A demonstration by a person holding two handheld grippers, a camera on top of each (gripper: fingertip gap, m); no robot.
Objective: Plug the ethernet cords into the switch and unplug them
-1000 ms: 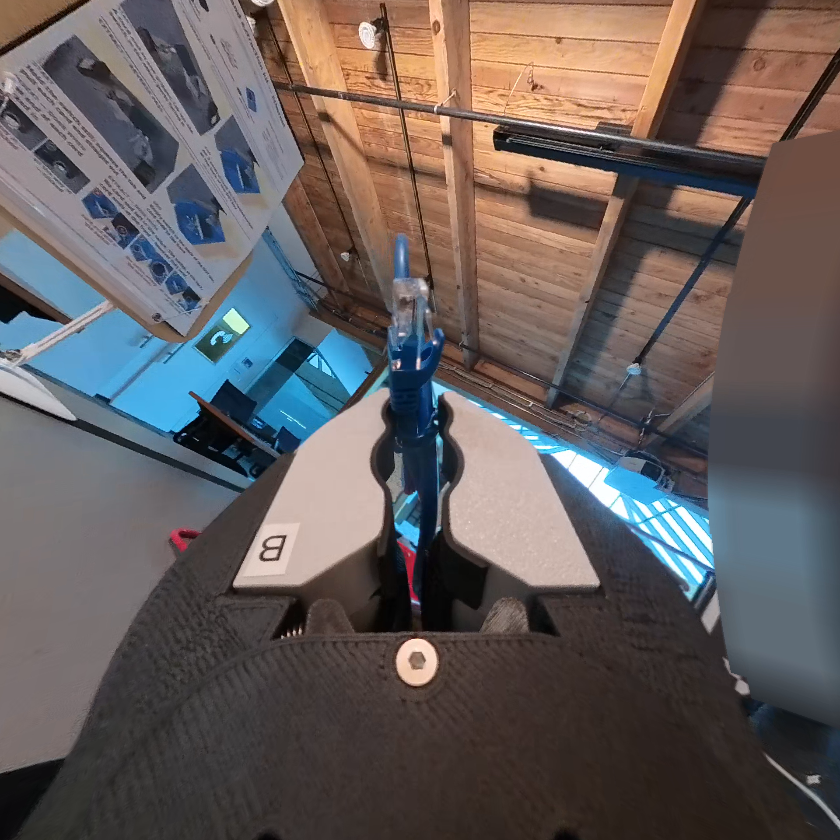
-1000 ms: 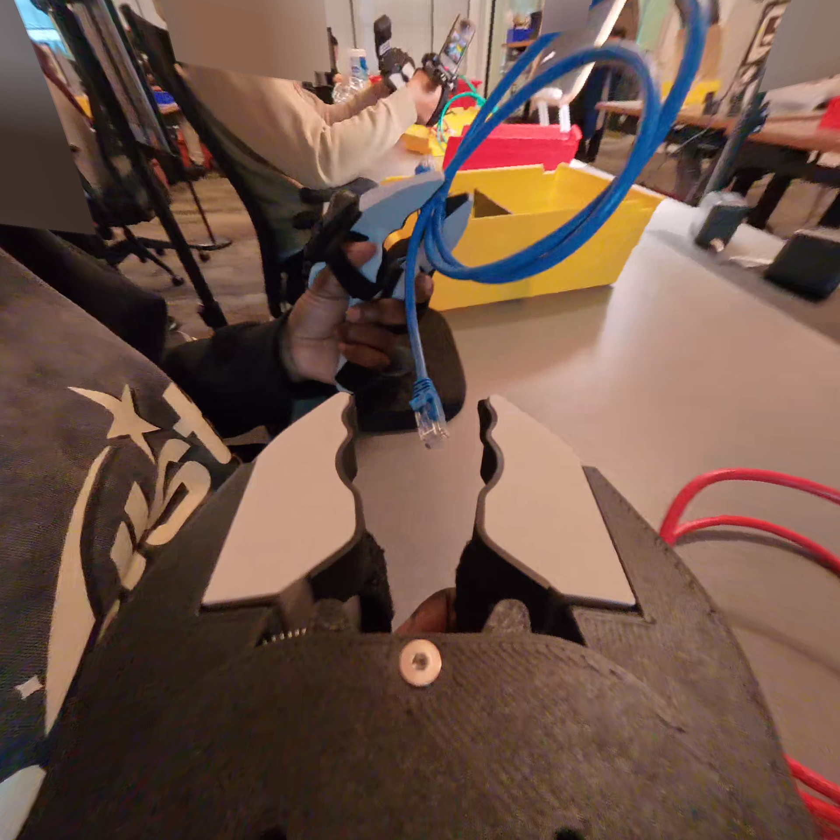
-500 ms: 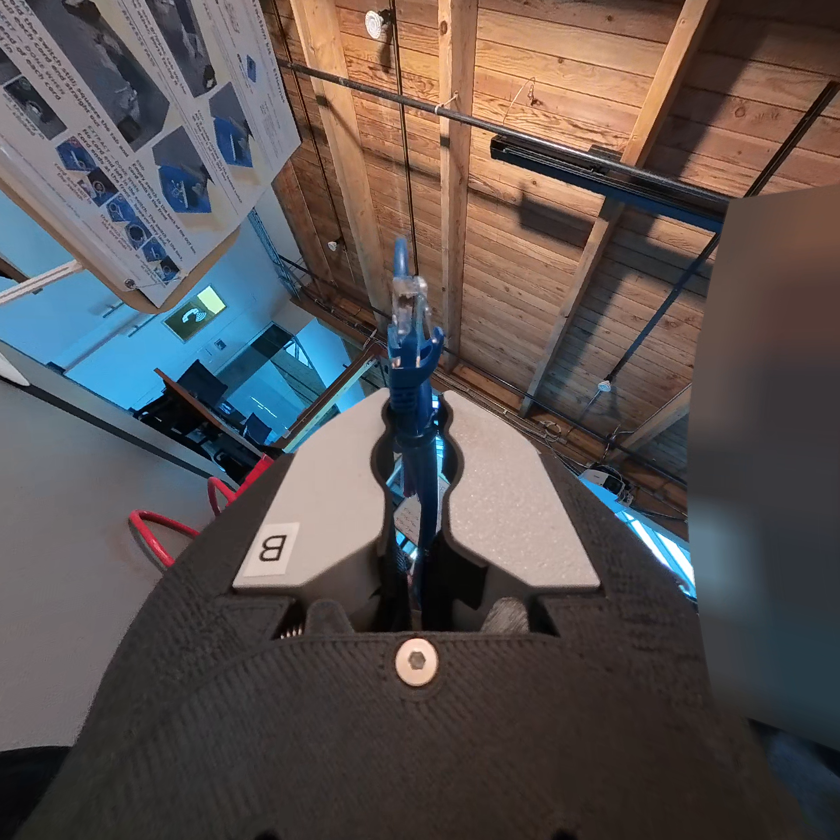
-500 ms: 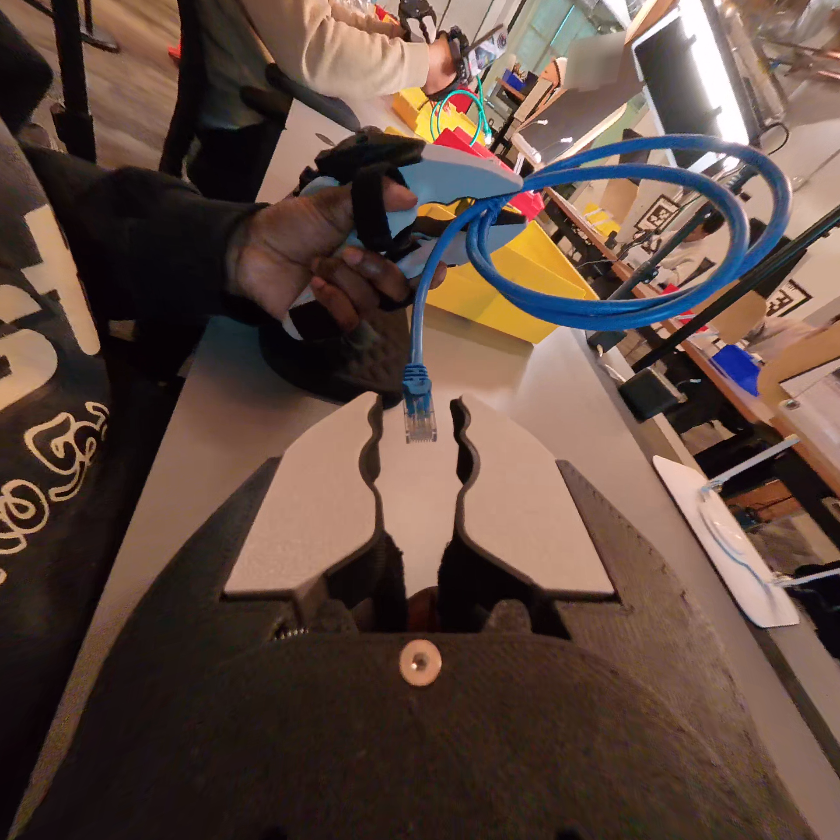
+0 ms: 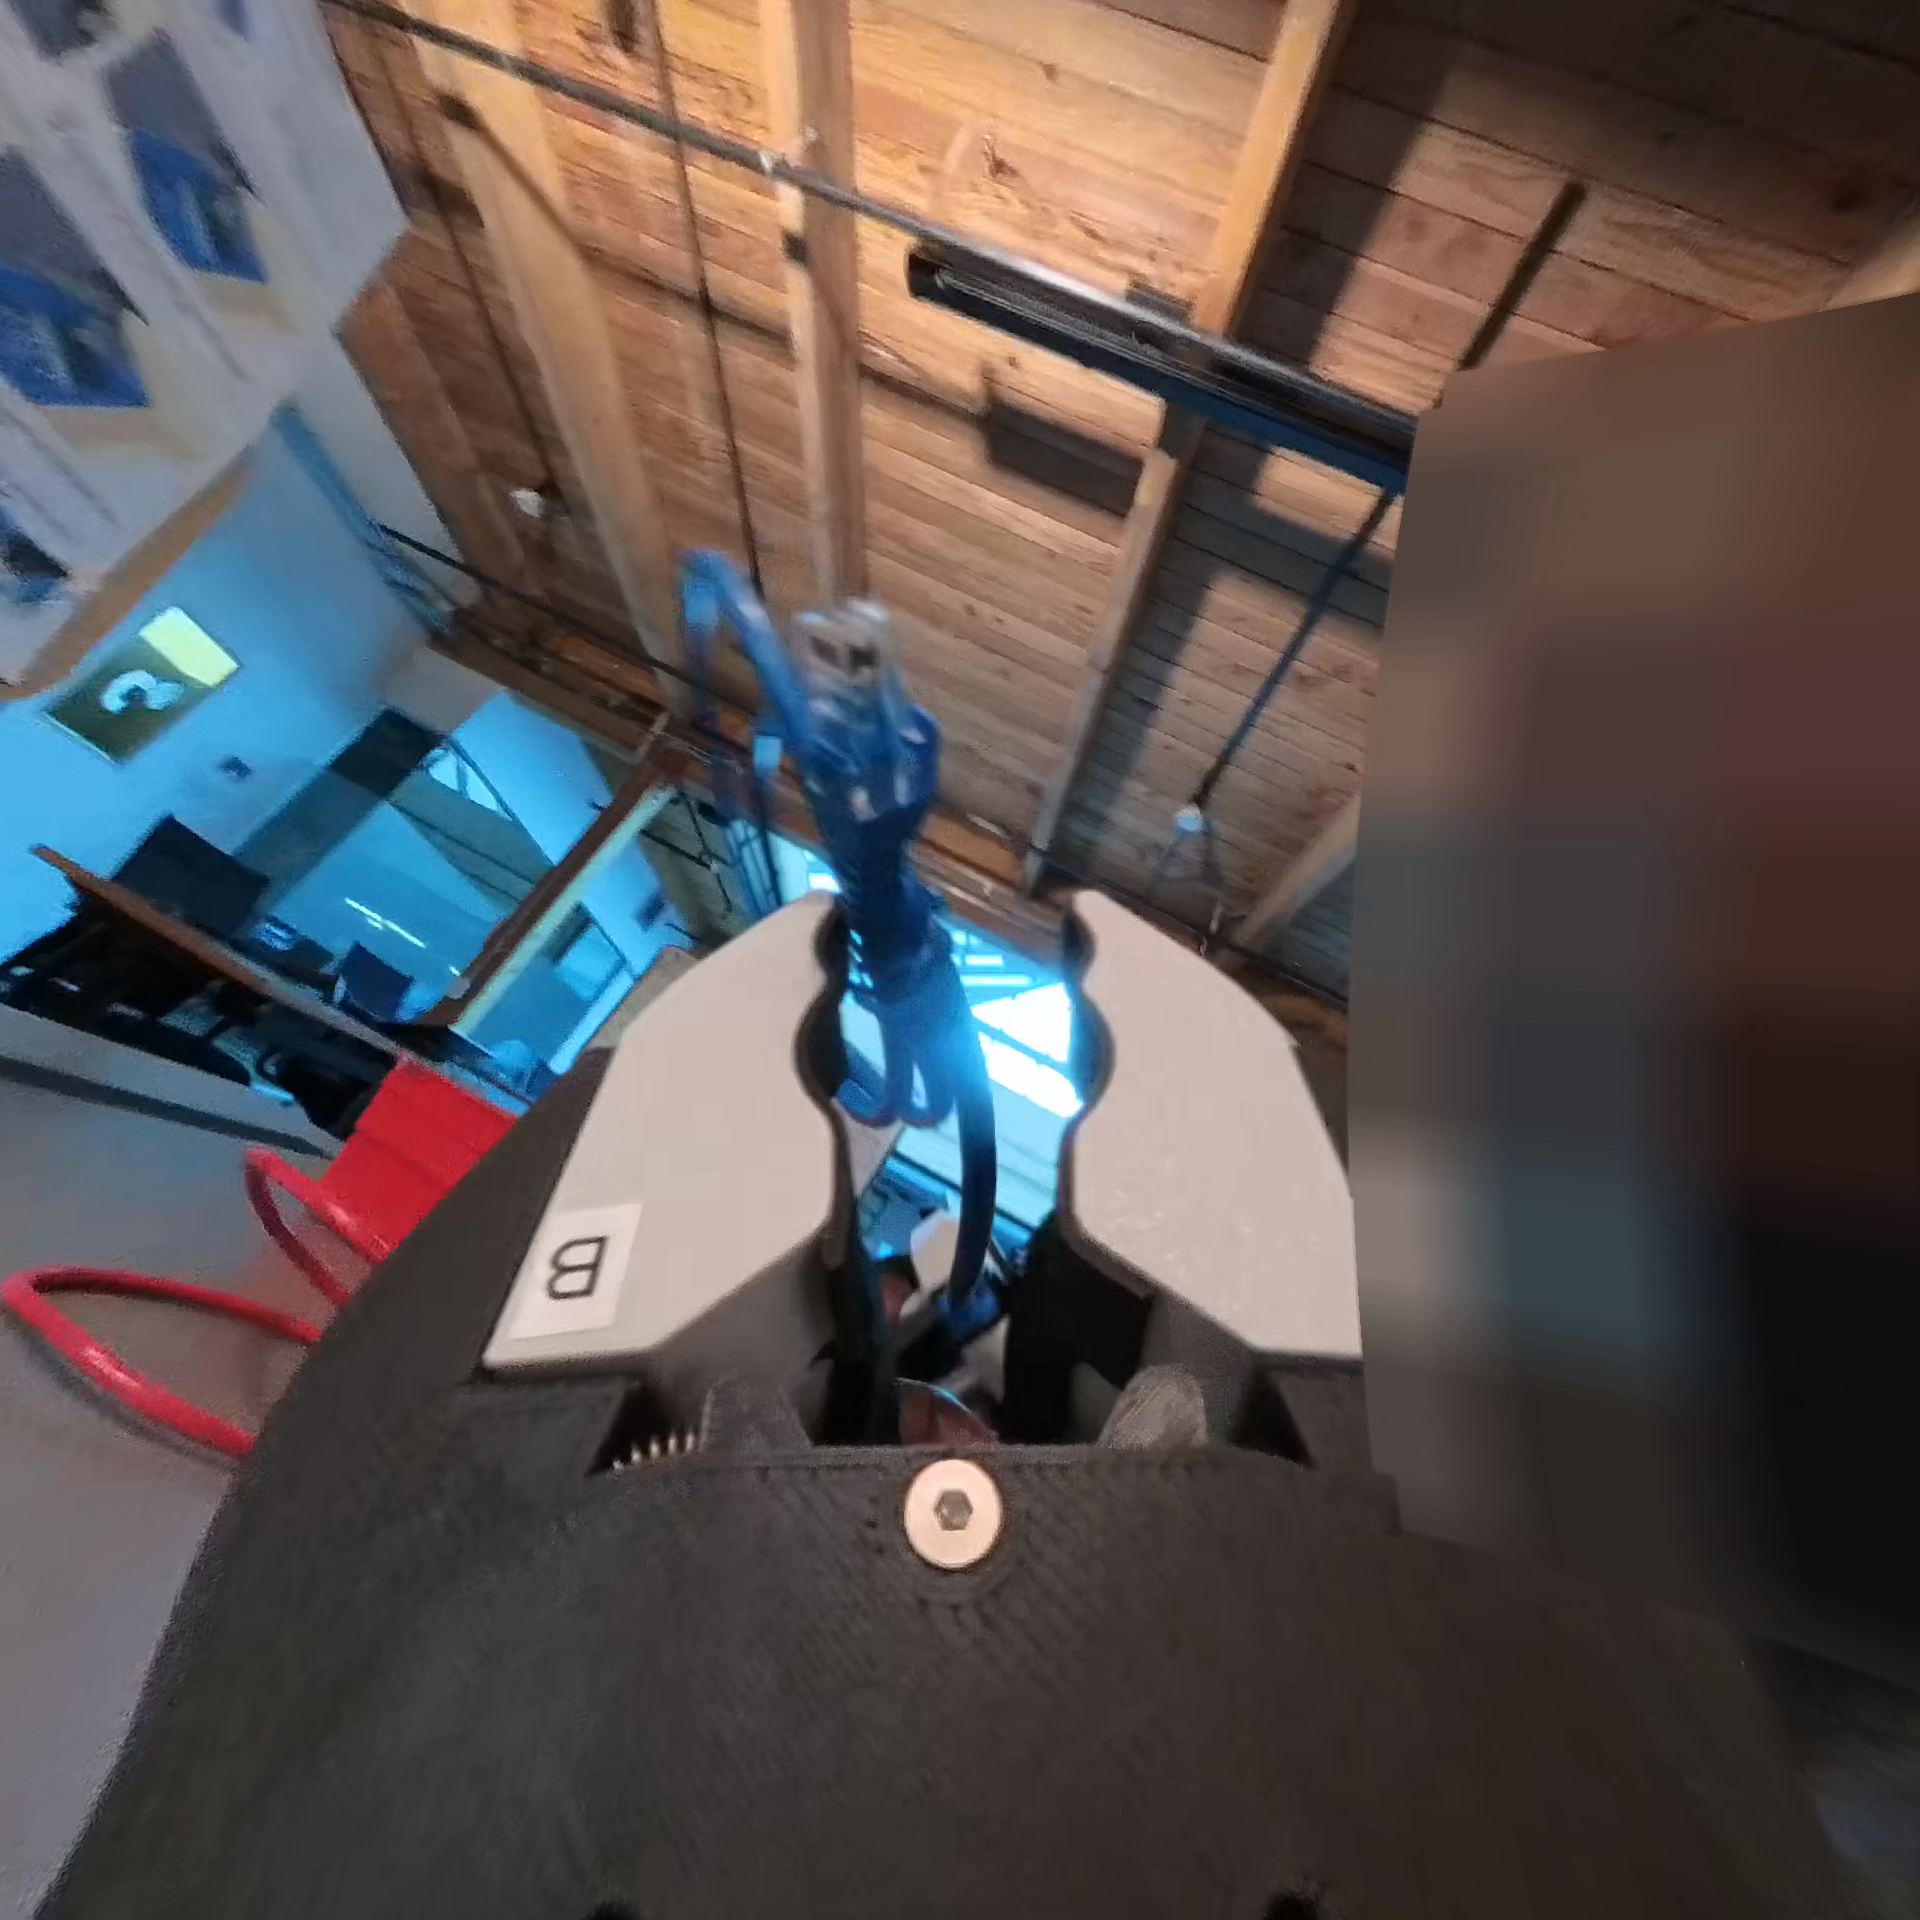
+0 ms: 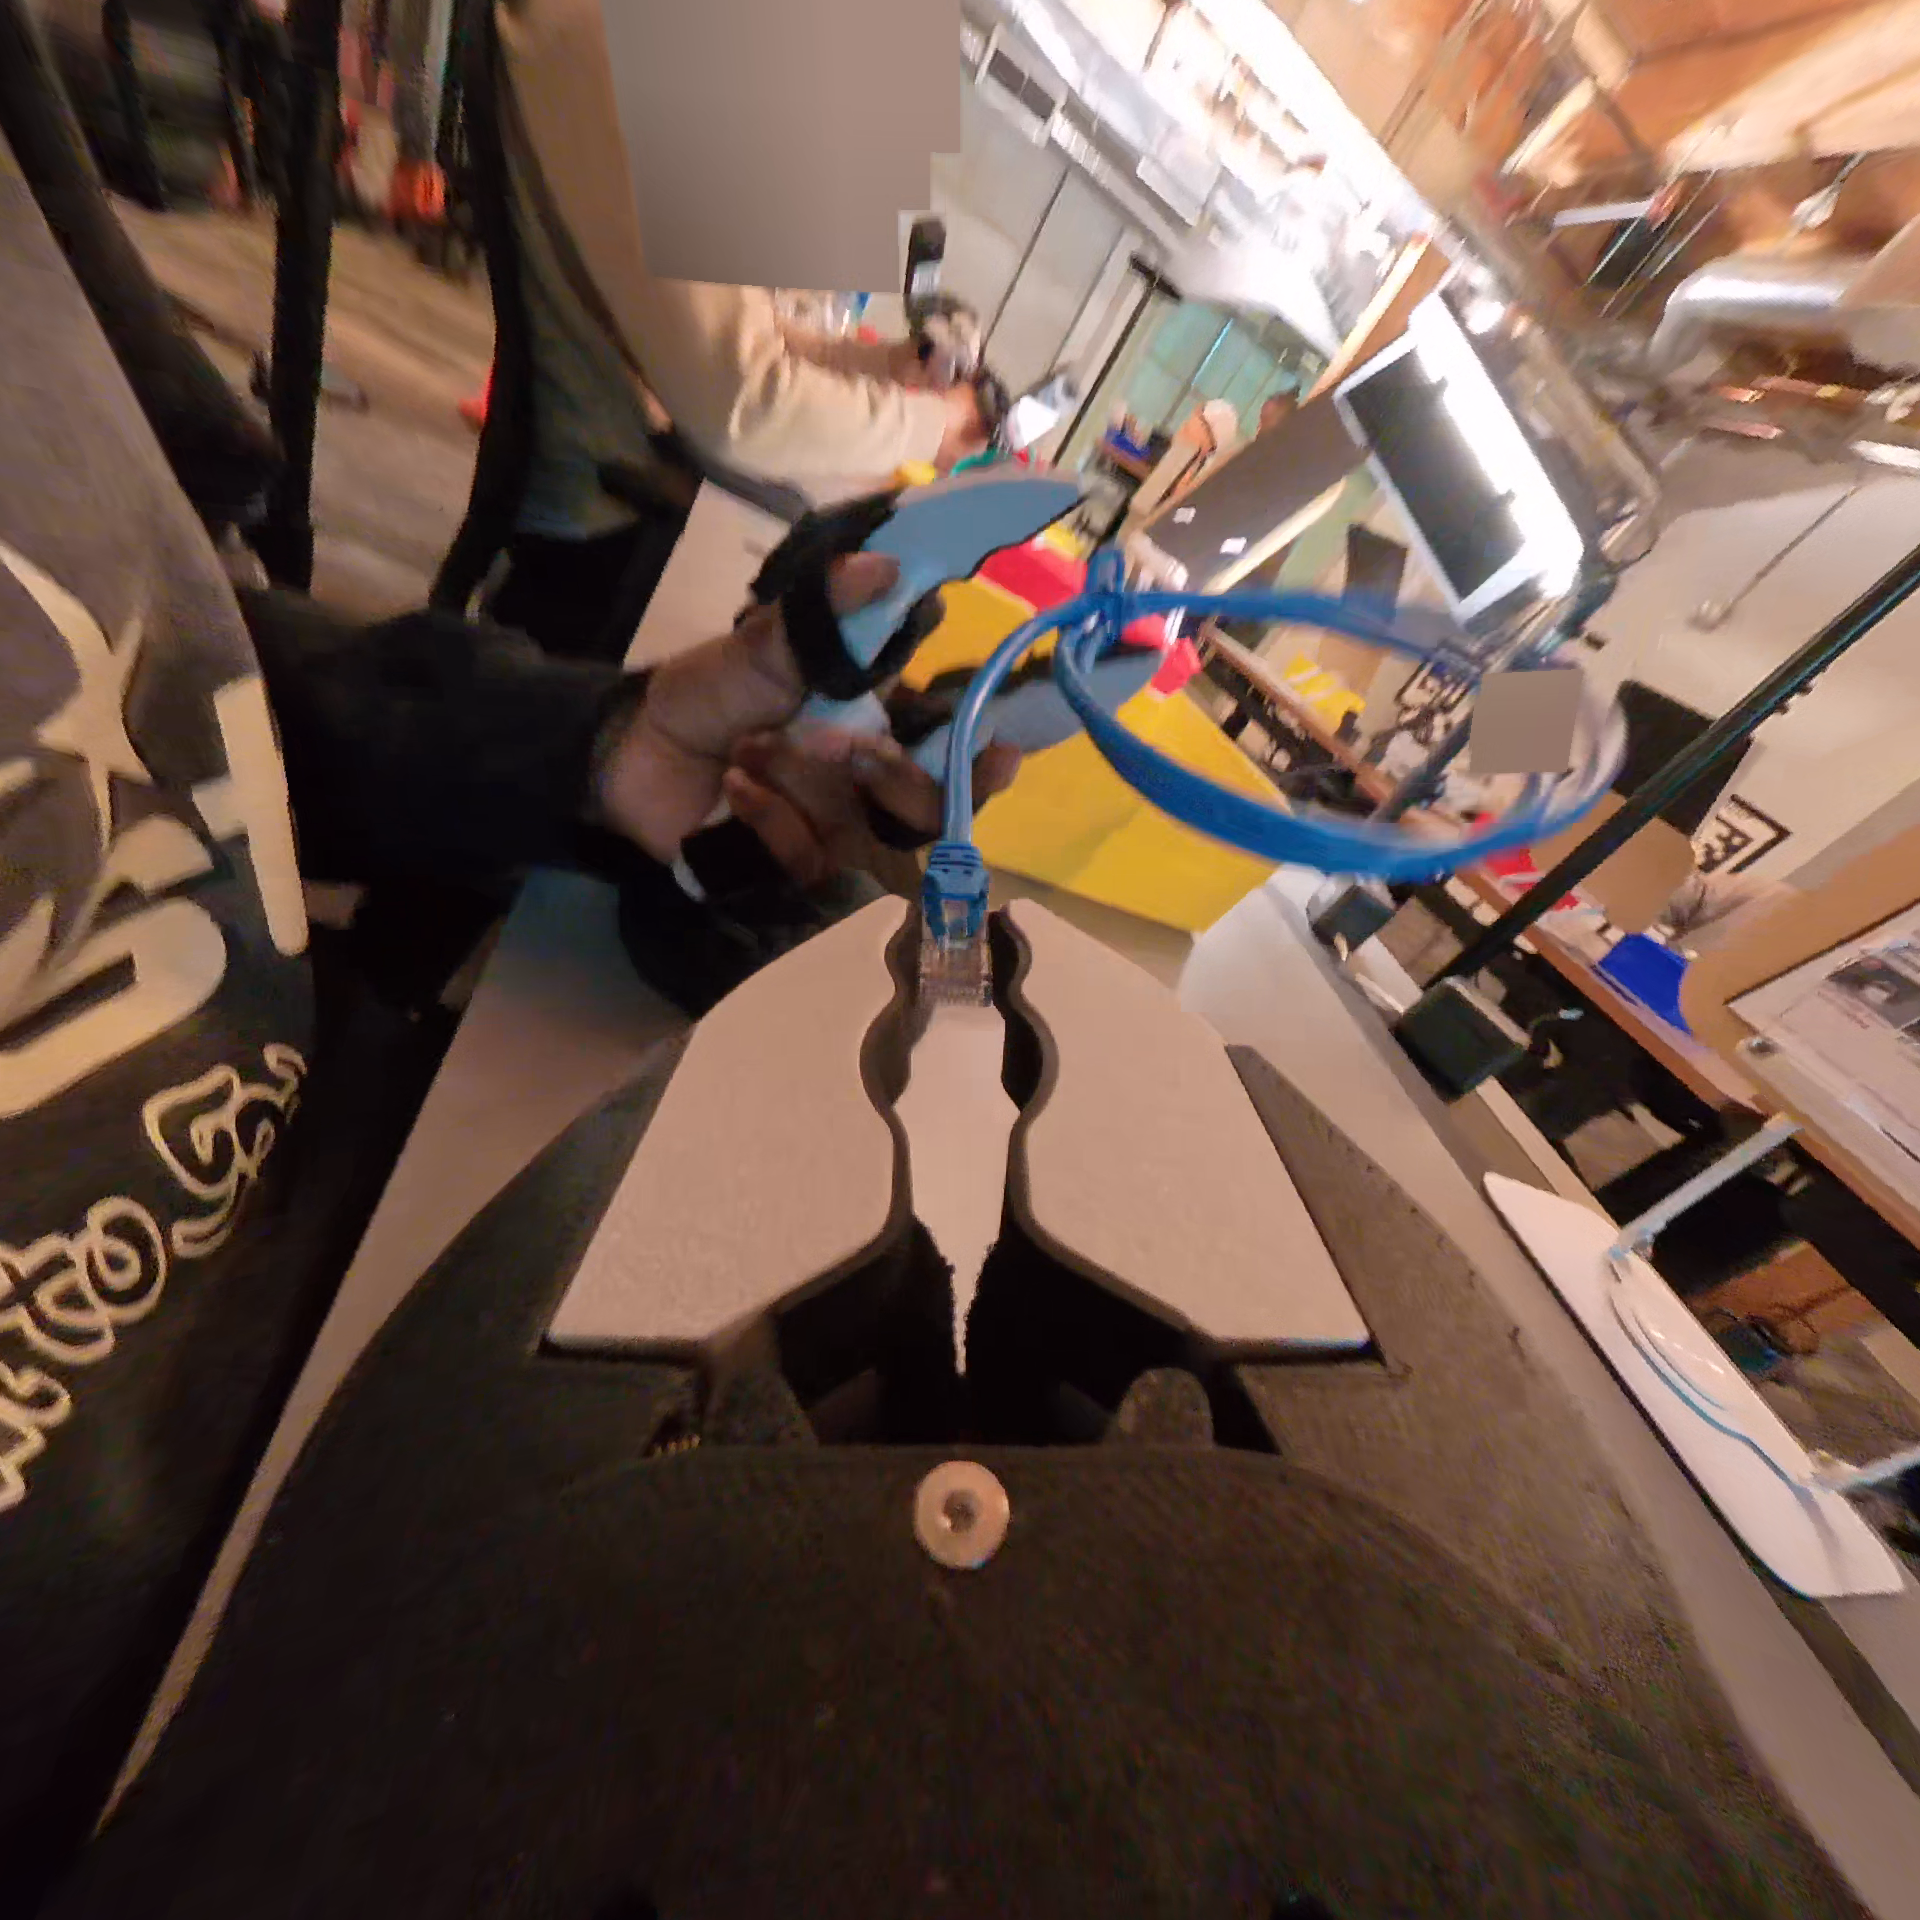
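Switch nowhere visible: nothing plugged yet. Your right hand-held gripper pinches blue cord's clear plug; left hand-held gripper released, cord resting loosely between.

A: Motion blur across the left wrist view; blue cord and its plug smeared, posters at far left soft. Cold blue daylight from windows low down, warm tone on the wooden ceiling.

B: Sharper near the middle of the right wrist view. Blown-out glare on the screen, blur and fisheye bending toward the edges.
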